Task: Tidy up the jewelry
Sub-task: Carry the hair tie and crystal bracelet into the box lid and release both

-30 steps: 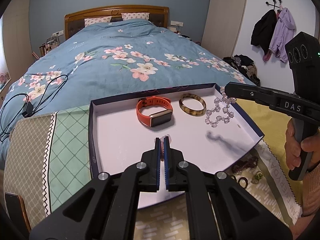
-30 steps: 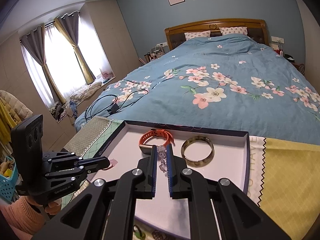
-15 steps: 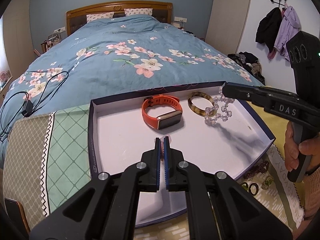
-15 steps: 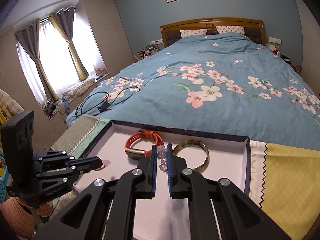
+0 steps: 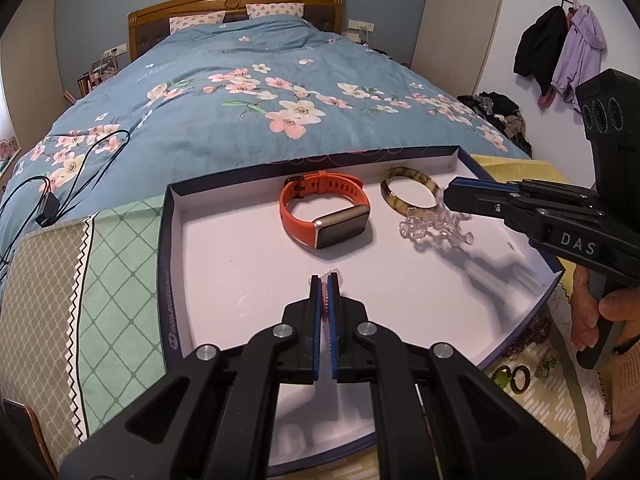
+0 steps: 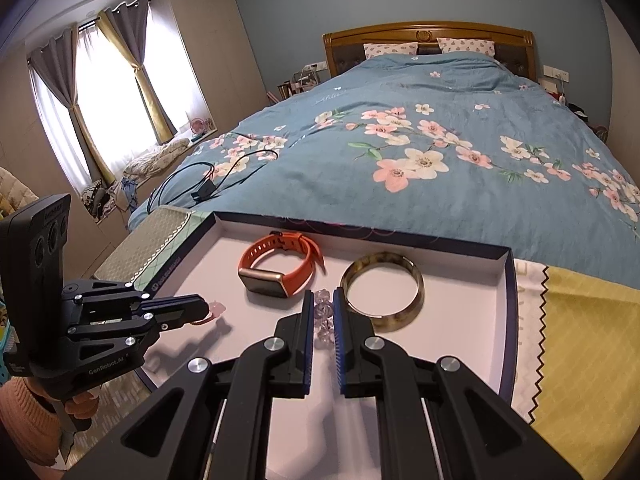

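Note:
A shallow white tray with a dark blue rim holds an orange smartwatch and a brown tortoiseshell bangle. My right gripper is shut on a clear crystal bead bracelet whose lower beads rest on the tray floor between watch and bangle. It also shows between the pads in the right wrist view. My left gripper is shut on a small pink piece of jewelry, low over the tray's front left.
The tray lies on a patchwork cloth at the foot of a blue floral bed. Loose rings and a dark beaded chain lie on the cloth beside the tray's right edge. A black cable lies on the bed.
My right gripper has lowered the crystal bracelet from above the tray's right rim down onto the tray floor beside the bangle. The left gripper has stayed shut, drifting slightly.

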`<state>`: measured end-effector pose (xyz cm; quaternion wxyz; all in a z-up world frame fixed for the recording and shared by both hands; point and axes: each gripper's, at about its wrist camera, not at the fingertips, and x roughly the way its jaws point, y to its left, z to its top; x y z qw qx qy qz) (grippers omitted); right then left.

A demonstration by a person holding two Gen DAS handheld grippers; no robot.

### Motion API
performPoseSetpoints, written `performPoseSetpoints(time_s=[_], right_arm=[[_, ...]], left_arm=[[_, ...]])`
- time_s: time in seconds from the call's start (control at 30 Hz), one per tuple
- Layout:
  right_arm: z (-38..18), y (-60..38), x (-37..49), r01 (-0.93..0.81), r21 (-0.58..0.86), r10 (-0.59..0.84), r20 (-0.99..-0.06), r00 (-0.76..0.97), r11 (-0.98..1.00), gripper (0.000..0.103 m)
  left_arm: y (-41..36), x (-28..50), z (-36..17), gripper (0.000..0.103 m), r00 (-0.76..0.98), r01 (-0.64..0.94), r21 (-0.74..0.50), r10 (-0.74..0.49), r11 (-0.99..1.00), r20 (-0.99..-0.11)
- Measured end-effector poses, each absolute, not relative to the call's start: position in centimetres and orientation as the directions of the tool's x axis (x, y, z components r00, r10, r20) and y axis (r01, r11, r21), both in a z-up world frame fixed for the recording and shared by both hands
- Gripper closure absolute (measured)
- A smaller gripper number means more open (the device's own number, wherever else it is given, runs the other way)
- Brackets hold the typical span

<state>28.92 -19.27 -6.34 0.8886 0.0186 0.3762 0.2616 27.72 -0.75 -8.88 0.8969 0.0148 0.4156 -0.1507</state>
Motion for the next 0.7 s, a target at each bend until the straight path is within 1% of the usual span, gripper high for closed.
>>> performPoseSetpoints(time_s=[0.23,0.33,0.53,0.57,0.63,0.67,0.7], right_arm=[[-7.2,-19.2,29.2,-0.446,0.235,0.474,-0.679,0.56,0.863,0.095],[-7.4,-19.2,29.2,-0.439,0.238,0.47,-0.685,0.557,0.867,0.092],[-7.1,-19.5,28.7,-0.431,0.244,0.47,-0.681,0.562,0.869,0.09],[-6.9,-19.7,28.5,-0.43,0.241,0.468,-0.679,0.566,0.87,0.083],[-6.3,-20.0,27.9,-0.43,0.238,0.468,-0.669,0.577,0.871,0.073],[-6.1,-20.2,27.6,-0.433,0.236,0.469,-0.665,0.581,0.87,0.07],[-5.7,-20.4,27.1,-0.436,0.235,0.472,-0.659,0.586,0.869,0.069]], left_arm=[[-1.0,28.4,-9.4,0.1,0.603,0.279,-0.098,-0.254,0.955,-0.756],[-1.2,28.9,-9.4,0.1,0.604,0.276,-0.101,-0.254,0.956,-0.755],[-1.6,29.9,-9.5,0.097,0.61,0.273,-0.088,-0.243,0.958,-0.754],[-1.7,30.1,-9.5,0.095,0.612,0.268,-0.086,-0.239,0.96,-0.754],[-1.7,30.3,-9.5,0.093,0.618,0.252,-0.088,-0.231,0.964,-0.752],[-1.8,30.3,-9.5,0.084,0.619,0.253,-0.093,-0.235,0.963,-0.75],[-1.7,30.1,-9.4,0.078,0.624,0.253,-0.094,-0.236,0.963,-0.745]])
